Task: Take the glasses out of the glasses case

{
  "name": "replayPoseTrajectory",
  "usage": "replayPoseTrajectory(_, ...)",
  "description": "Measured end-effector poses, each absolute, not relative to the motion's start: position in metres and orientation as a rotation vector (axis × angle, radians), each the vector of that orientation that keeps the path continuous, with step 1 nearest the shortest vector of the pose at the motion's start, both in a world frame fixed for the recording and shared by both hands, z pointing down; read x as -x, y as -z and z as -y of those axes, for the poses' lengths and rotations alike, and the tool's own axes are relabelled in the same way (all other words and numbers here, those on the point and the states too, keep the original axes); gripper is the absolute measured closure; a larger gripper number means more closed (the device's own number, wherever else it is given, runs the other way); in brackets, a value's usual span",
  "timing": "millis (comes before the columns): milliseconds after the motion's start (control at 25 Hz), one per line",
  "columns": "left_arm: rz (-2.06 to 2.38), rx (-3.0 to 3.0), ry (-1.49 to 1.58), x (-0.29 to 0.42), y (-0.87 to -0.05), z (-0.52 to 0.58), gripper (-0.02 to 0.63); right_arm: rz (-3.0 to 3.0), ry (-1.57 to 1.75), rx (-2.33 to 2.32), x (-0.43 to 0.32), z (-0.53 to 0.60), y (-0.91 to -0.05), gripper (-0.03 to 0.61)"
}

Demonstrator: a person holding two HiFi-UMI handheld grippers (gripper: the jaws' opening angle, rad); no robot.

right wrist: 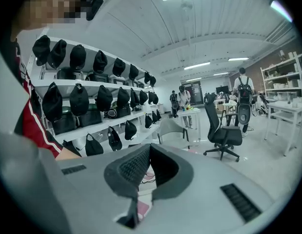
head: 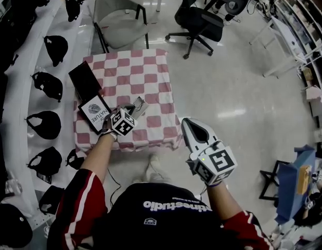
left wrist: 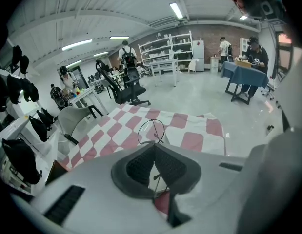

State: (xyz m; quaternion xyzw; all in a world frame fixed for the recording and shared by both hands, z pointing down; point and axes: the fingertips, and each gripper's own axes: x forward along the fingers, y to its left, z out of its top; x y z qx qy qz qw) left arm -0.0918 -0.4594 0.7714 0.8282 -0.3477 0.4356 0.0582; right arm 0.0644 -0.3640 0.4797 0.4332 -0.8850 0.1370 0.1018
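In the left gripper view, thin wire-framed glasses [left wrist: 151, 130] stick up from between the jaws of my left gripper [left wrist: 154, 149], which is shut on the frame; one round lens shows above the tips. In the head view this gripper [head: 138, 108] hovers over the front part of the pink-and-white checked table [head: 150, 72]. An open black glasses case [head: 84, 77] lies at the table's left edge, with a printed box [head: 94, 112] just in front of it. My right gripper [head: 188, 123] hangs off the table's right front corner, shut on nothing [right wrist: 150, 149].
A grey chair [head: 116, 20] stands behind the table and a black office chair [head: 200, 22] at the back right. White shelves with black caps [head: 46, 85] run along the left. People stand at tables far off [left wrist: 251, 57].
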Motion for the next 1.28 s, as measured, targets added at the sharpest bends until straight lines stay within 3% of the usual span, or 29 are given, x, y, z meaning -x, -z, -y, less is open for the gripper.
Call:
replayPoseTrajectory(800, 1.273, -2.595, -1.054, 0.107, -0.649, 0.378, 0.603, 2.71, -0.332, -1.223, -0.031, 0.311, -0.435, 0.577)
replayPoseTrajectory(1280, 1.444, -2.693, -0.67, 0.13, -0.535, 0.315, 0.603, 2.73, -0.265, -1.252, -0.008, 0.264, -0.405, 0.577)
